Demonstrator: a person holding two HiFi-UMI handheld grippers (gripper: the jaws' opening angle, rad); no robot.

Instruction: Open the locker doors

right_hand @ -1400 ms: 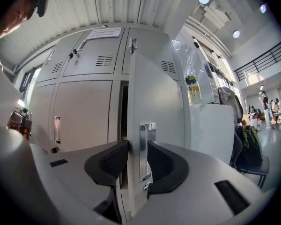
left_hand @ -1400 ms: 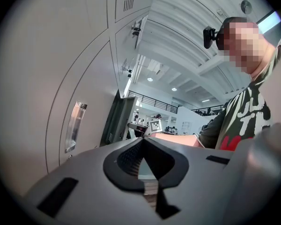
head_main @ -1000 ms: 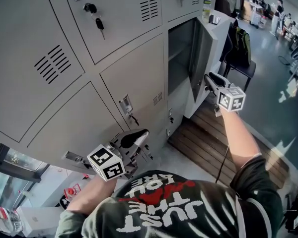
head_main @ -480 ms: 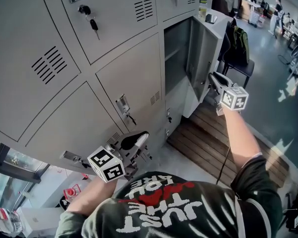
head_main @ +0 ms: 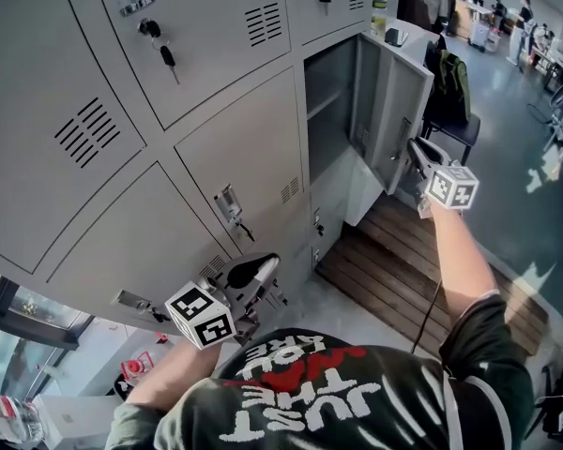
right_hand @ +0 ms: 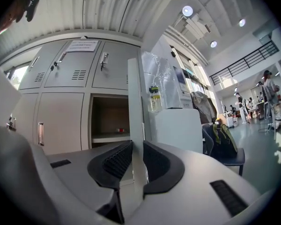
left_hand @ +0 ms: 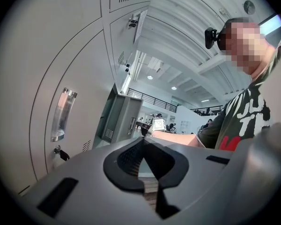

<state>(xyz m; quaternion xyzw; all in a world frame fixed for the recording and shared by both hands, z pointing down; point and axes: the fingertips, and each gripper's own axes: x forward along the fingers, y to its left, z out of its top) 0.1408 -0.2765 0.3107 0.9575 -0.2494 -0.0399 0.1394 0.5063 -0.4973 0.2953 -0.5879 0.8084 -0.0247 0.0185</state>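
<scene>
**Right gripper pinches the edge of the open locker door**

We see the right gripper (head_main: 418,153) at the right of centre in the head view, held out level on a stretched arm. Its jaws have just been closing, and in the right gripper view the thin free edge of the open door (head_main: 391,111) stands upright between them with both pads pressed against it. This door hangs in the upper middle of the head view, swung out from the wall of grey lockers (head_main: 66,204). Just to its left, the open compartment (head_main: 330,101) shows a dark inside with a shelf across it.

The left gripper (head_main: 258,268) sits low in the frame, left of centre, close to the bottom row of lockers. Its own view shows its jaws pressed together at the tips with nothing between them. The closed door (head_main: 249,139) above it carries a handle (head_main: 227,202), and a bunch of keys (head_main: 161,43) hangs from a lock on the door in the upper left.

A wooden platform (head_main: 403,261) lies on the floor below the open door, and a chair (head_main: 460,125) with a backpack stands at the upper right
</scene>
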